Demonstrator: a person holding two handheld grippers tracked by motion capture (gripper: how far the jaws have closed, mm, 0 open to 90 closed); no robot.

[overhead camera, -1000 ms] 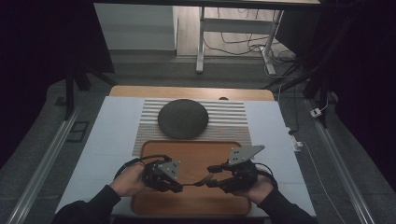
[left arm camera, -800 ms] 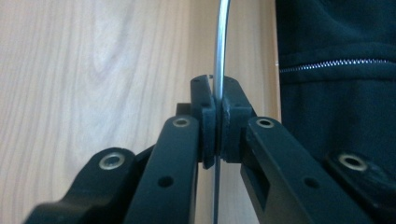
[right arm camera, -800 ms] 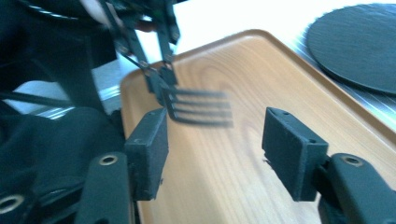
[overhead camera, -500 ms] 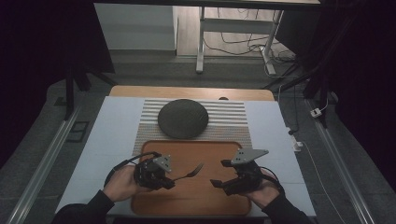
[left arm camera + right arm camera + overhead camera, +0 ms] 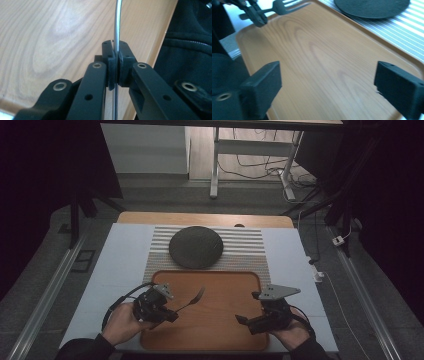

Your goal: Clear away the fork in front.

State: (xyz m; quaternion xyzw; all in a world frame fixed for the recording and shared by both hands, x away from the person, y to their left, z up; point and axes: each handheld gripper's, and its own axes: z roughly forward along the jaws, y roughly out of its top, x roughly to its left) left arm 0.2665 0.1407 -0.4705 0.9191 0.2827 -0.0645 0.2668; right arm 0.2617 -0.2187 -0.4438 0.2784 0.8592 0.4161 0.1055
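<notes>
Above a rectangular wooden tray [image 5: 220, 320], the left gripper [image 5: 167, 312] clamps the handle of a slim silver metal fork [image 5: 192, 300] in its jaws, while the right gripper [image 5: 245, 321], jaws just opened wide, holds nothing.

The high view is dim and soft: the room's sides sink into black, and only the tabletop [image 5: 115, 265] and the floor behind catch pale, even light. The left gripper view is bright and sharp, with a glint along the fork [image 5: 116, 30]. The right gripper view is motion-blurred, the plate [image 5: 372, 6] washed out.
</notes>
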